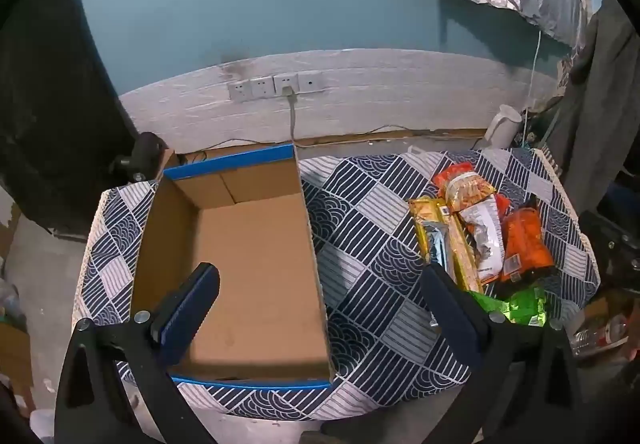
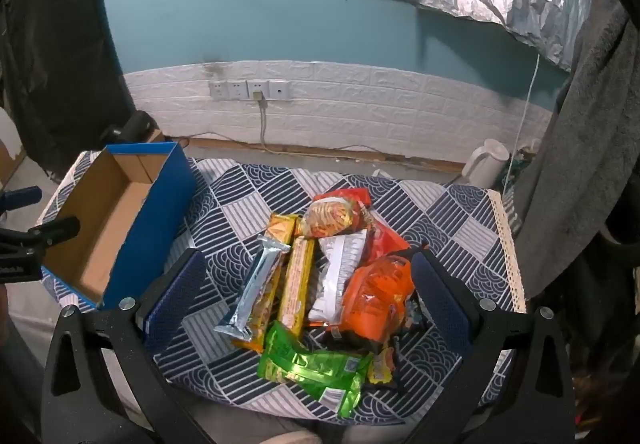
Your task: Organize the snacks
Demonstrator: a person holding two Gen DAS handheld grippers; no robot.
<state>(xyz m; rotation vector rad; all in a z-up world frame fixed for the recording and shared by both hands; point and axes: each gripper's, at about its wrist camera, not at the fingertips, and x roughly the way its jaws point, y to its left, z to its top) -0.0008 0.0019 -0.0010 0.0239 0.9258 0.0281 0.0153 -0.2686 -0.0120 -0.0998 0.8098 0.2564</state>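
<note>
Bench (image 2: 248,199) under a patterned cloth, box (image 1: 256,268) on the left, snack pile on the right. Box is empty, nothing sorted yet.

Both my jaws are wide open, holding nothing. Left gripper (image 1: 320,308) hangs over the box's right wall, right gripper (image 2: 308,304) over the pile.

Risks, biggest first:

- Box: light cardboard, unanchored on cloth. If I clip its wall with a packet or with the left jaws, I'd expect it to slide or tip. Near end sits close to the bench's near edge.
- Cloth: loose, so a low jaw could snag it and drag the whole pile.
- Orange bag (image 2: 380,292): soft, puffy, overlapping the white bag (image 2: 336,276). Likely to come up with a neighbour attached, or crush.
- Noodle pack (image 2: 336,219), far end of pile: brittle contents, hard squeeze probably breaks them.
- Green pack (image 2: 316,368): nearest the bench's near edge, glossy. A nudge could push it off.
- Silver bar (image 2: 256,284) lying on the yellow bar (image 2: 298,280): slick foil, stacked. A grab could take both or slip off.
- Small yellow packet (image 2: 382,366), half buried beside the green pack: easy to miss.
</note>
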